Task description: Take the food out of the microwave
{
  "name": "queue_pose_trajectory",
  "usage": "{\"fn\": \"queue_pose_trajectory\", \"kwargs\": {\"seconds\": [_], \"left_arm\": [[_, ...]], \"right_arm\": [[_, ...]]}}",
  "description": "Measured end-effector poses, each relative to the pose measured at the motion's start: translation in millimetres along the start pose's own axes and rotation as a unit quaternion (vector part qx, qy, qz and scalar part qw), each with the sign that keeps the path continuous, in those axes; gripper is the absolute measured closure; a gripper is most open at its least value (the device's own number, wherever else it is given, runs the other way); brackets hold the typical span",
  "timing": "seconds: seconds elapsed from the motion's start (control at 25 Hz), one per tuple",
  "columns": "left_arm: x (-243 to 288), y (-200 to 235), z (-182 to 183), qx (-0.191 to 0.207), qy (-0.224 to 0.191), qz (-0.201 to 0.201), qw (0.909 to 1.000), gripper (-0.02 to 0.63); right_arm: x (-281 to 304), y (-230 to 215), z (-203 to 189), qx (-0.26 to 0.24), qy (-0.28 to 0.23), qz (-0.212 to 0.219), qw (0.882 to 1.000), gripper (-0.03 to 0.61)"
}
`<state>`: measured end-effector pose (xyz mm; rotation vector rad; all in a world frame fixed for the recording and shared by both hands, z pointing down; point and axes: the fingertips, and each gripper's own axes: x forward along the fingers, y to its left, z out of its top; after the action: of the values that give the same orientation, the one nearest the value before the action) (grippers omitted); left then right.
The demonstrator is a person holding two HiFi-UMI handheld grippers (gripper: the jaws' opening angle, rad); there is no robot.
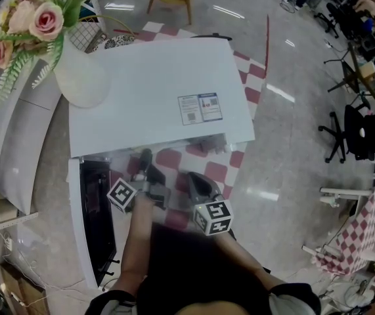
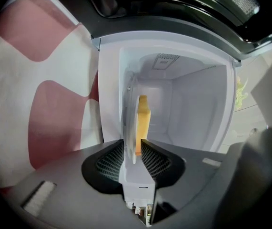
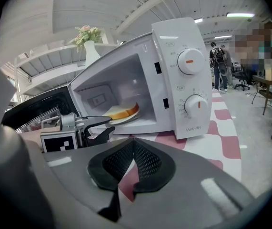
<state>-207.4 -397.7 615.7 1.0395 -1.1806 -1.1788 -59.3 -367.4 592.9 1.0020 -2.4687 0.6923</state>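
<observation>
Beneath the microwave's (image 1: 148,90) white top, the head view hides the cavity entirely. Only the gripper views show the bread slice (image 3: 121,111): yellow, brown-crusted, lying on a white plate (image 3: 126,119) inside the cavity, with the door (image 1: 98,215) swung left. The left gripper (image 2: 132,144), rolled sideways, has its jaws spread, the plate rim lined up between them. The right gripper (image 3: 134,144), nearer, is pressed together and empty.

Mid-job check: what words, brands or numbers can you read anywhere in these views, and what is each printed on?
"WAHIN": on the microwave front panel, under the lower knob.
Small labels near the upper knob and the lower knob: too small to read.
Sticker on the microwave's top: print blurred, unreadable.
</observation>
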Motion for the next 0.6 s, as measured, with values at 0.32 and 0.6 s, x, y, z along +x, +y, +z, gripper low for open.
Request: {"fn": "queue_pose_trajectory", "kwargs": {"seconds": [0.32, 0.6], "left_arm": [[1.2, 3.4, 2.3, -0.005, 0.005, 0.013, 0.9999, 0.514], [2.1, 2.1, 1.5, -0.010, 0.007, 0.013, 0.9998, 0.539]], "right_arm": [[2.3, -2.1, 0.1, -0.003, 0.002, 0.001, 1.000, 0.577], [2.2, -4.2, -2.3, -0.002, 0.004, -0.001, 1.000, 0.577]]}}
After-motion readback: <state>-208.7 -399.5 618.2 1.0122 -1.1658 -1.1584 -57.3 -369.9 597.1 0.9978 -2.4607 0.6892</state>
